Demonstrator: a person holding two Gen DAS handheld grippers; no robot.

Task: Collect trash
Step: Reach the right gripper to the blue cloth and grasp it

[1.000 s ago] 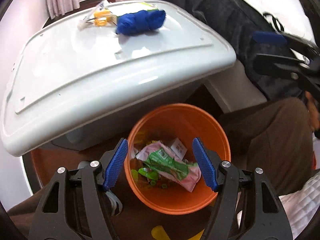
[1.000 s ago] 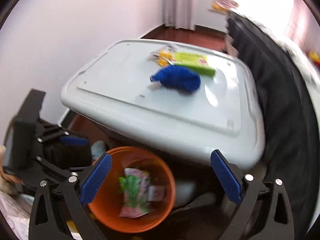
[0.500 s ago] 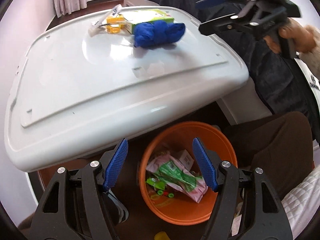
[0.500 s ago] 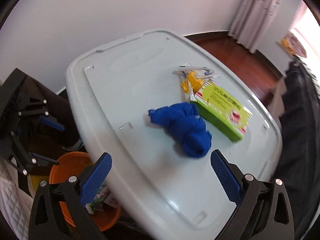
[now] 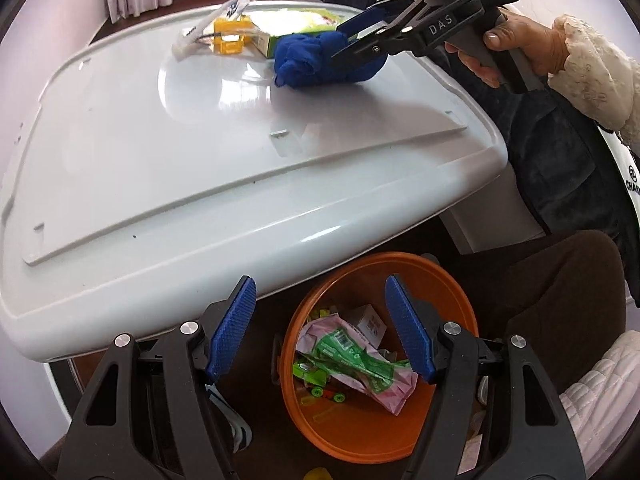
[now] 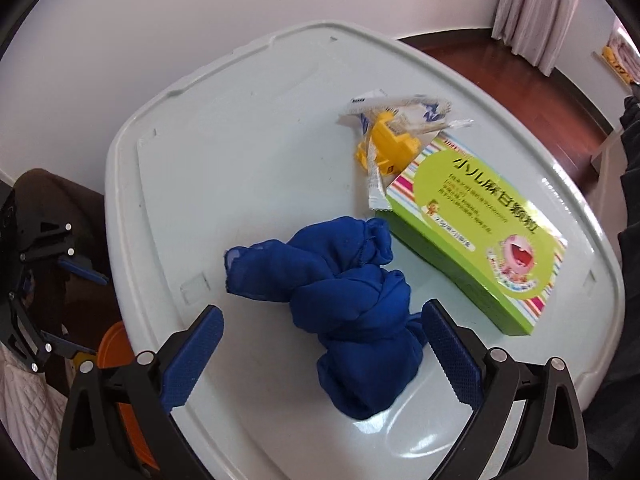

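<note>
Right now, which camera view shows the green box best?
The right wrist view: the green box lies whole, its printed top readable, beside the blue cloth. In the left wrist view only a glared strip shows behind the cloth and the right gripper.

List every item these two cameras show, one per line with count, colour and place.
cloth bundle: 1, blue, on the lid, between the right gripper's open fingers
box: 1, green, on the lid beside the cloth
clip: 1, yellow, by the box
wrappers: several, white, on the clip
lid: 1, white, over the bin
bin: 1, orange, on the floor, holding trash
left hand-held gripper: open, above the bin
right hand-held gripper: open, around the cloth
</note>
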